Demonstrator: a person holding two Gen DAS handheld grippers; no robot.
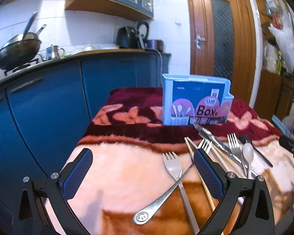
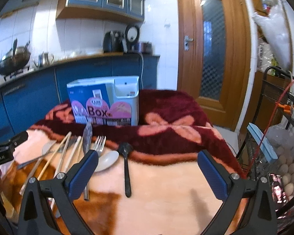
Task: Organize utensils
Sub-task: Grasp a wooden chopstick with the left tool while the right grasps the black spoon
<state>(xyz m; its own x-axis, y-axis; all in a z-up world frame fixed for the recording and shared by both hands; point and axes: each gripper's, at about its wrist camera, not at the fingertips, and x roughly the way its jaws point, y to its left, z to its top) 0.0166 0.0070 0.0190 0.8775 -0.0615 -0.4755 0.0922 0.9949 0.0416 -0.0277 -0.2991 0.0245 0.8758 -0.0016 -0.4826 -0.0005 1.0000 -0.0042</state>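
Utensils [image 1: 215, 152] lie crossed in a pile on the blanket [image 1: 127, 168] near the box [image 1: 194, 101], both grippers [image 1: 143, 168] [image 2: 147, 174] spread empty, so grabbing one could drag its neighbours

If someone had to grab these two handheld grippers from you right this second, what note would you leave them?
Left gripper: open, holding nothing, above the blanket near a fork crossed by a smiley-ended utensil.
Right gripper: open, holding nothing, with the black spoon lying between its fingers.
Utensils: forks, chopsticks, a white spoon and a knife all lie loose on the blanket.
Utensil box: upright at the far side of the table; I see no utensils in it.
Done: nothing visibly sorted yet.
Left: move every utensil into the box.
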